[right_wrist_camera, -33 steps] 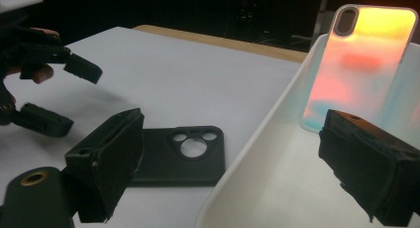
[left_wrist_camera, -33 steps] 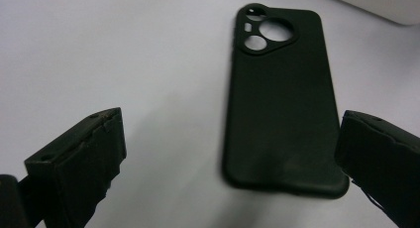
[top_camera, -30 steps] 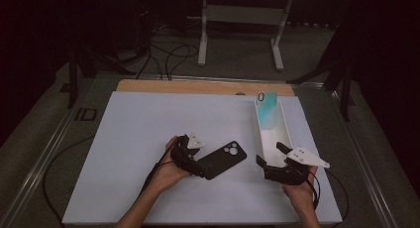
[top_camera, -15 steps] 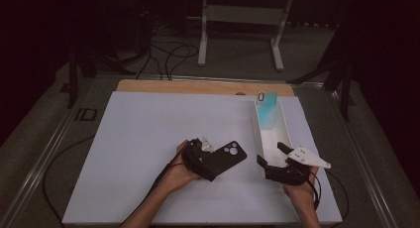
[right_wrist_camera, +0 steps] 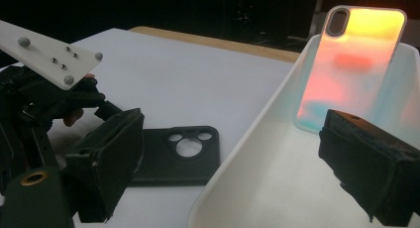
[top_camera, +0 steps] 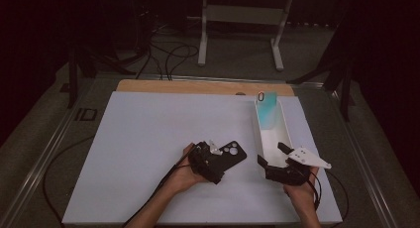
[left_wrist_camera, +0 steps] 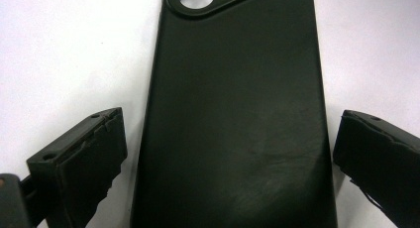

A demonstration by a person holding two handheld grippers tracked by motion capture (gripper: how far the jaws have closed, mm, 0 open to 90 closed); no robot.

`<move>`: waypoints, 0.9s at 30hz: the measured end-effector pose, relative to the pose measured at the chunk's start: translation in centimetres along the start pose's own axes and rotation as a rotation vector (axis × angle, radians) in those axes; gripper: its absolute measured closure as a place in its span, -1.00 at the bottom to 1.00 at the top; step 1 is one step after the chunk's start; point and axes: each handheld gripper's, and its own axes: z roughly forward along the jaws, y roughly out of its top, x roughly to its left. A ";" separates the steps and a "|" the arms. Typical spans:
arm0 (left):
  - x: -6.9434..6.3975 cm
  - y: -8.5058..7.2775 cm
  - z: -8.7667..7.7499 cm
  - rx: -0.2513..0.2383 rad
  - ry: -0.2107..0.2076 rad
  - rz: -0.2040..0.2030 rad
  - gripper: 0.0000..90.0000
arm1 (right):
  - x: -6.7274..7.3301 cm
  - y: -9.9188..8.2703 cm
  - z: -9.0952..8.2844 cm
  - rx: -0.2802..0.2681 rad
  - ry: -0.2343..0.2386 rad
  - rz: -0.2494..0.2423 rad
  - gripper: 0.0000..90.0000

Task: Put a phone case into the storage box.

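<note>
Black phone case [left_wrist_camera: 237, 119] lies flat near the table's [top_camera: 148, 139] front edge between our left gripper's [top_camera: 214, 164] open jaws, ungripped, our right gripper [top_camera: 275, 161] gapes empty at the white tray's [top_camera: 277, 139] near end, so lifting remains.

The black phone case [left_wrist_camera: 237, 119] lies flat on the white table [left_wrist_camera: 64, 54] and fills the middle of the frame. Its camera cutout is at the top. The tongs [left_wrist_camera: 230, 163] stand open, one jaw on each side, not touching the case.
</note>
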 end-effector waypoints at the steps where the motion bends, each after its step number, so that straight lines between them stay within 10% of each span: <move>1: 0.0 0.0 0.0 0.004 -0.001 0.000 -0.98 | 0.0 0.0 0.0 0.001 -0.001 0.002 -0.77; 27: 0.6 -0.3 -2.3 -0.030 0.023 -0.024 -0.65 | 0.6 0.8 0.1 0.003 0.007 -0.005 -0.77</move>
